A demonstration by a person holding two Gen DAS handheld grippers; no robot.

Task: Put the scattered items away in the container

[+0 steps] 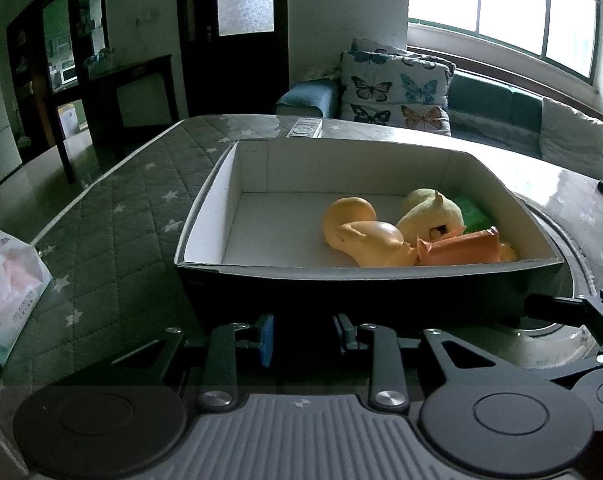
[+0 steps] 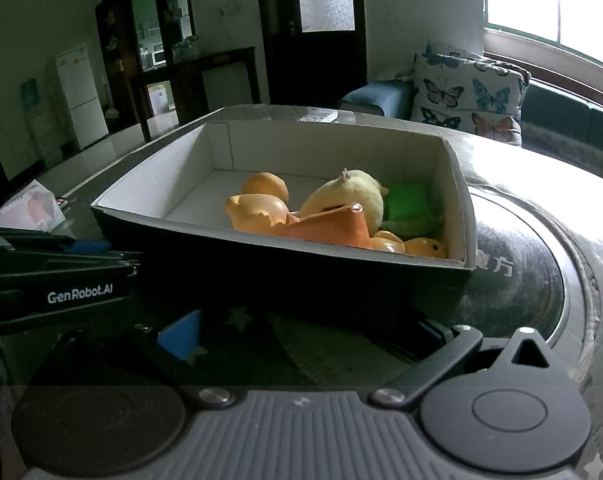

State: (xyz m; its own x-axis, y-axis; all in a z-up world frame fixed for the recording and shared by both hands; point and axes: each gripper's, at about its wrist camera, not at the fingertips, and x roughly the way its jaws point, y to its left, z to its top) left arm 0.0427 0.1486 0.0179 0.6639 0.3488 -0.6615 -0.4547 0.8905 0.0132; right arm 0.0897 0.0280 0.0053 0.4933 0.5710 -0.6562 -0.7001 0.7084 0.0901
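Note:
A dark box with a white inside (image 1: 221, 196) (image 2: 149, 184) stands on the table. It holds orange rubber toys (image 1: 361, 236) (image 2: 257, 208), a yellow plush (image 1: 429, 212) (image 2: 353, 192), an orange piece (image 1: 461, 246) (image 2: 325, 228) and a green item (image 1: 469, 208) (image 2: 409, 204). My left gripper (image 1: 303, 336) is low in front of the box's near wall, its blue-padded fingers (image 1: 267, 336) a small gap apart with nothing between them. My right gripper (image 2: 301, 336) is open and empty in front of the box; the left gripper's body (image 2: 53, 280) shows at its left.
The table has a grey quilted cover with white stars (image 1: 113, 216). A tissue pack (image 1: 9, 292) (image 2: 29, 208) lies at the left edge. A remote (image 1: 305, 128) lies beyond the box. A round glass turntable (image 2: 541, 280) lies right of the box. A sofa with butterfly cushions (image 1: 397, 92) is behind.

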